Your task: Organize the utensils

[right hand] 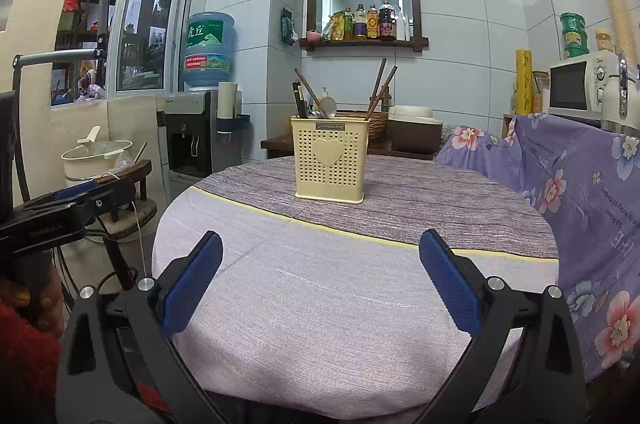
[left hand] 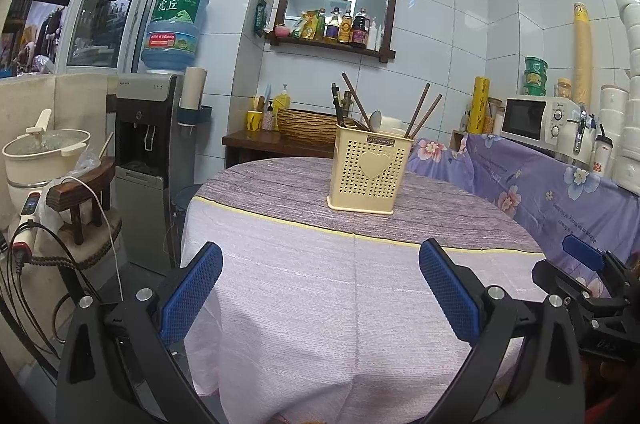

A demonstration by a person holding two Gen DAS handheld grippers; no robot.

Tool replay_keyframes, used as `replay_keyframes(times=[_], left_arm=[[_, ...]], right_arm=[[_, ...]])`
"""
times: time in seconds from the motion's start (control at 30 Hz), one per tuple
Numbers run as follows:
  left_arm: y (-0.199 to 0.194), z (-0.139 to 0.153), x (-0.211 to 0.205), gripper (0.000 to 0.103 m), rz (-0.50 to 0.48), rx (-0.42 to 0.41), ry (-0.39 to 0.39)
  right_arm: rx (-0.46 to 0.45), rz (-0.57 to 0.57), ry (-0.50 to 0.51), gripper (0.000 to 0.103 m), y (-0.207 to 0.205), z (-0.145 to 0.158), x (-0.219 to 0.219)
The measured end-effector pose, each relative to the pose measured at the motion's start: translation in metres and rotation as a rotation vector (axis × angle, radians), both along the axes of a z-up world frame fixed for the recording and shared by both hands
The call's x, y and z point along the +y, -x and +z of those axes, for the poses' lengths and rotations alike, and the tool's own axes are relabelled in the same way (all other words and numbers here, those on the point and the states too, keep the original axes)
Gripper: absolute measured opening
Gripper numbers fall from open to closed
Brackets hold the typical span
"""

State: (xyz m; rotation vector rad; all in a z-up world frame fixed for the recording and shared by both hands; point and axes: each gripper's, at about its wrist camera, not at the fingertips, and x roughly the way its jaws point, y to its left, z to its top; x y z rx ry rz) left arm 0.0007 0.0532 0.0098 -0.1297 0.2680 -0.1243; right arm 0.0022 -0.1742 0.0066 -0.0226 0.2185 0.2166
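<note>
A cream perforated utensil holder [left hand: 370,171] with a heart on its front stands upright on the round table [left hand: 304,288]; it also shows in the right wrist view [right hand: 330,161]. Brown chopsticks [left hand: 423,111] [right hand: 382,89], dark utensils and a metal spoon [right hand: 327,107] stick out of it. My left gripper [left hand: 320,288] is open and empty, held near the table's front edge, well short of the holder. My right gripper [right hand: 320,280] is open and empty, beside the left one; it shows at the right edge of the left wrist view [left hand: 582,256].
A water dispenser [left hand: 146,151] and a stool with a cream pot [left hand: 44,155] stand left of the table. A flowered purple cloth [right hand: 580,183] covers the counter on the right, with a microwave [left hand: 536,121]. A wicker basket [left hand: 308,123] sits on the shelf behind.
</note>
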Motion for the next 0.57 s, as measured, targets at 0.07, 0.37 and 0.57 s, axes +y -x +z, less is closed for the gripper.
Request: replay_keyframes(times=[0.07,0.37,0.57], left_arm=[[0.0004,-0.0003,0.0001,0.098,-0.002,-0.001,0.001],[-0.0003,0.0008,0.0018,0.098,0.002,0.001,-0.001],[-0.0024,-0.0003,0.0016,0.098,0.007,0.012,-0.001]], right_arm=[[0.002,0.0,0.0,0.097,0.0001,-0.0005,0.0007],[0.006,-0.003,0.0,0.097,-0.0002,-0.0015,0.0012],[0.016,-0.005,0.0,0.097,-0.0024,-0.004,0.0031]])
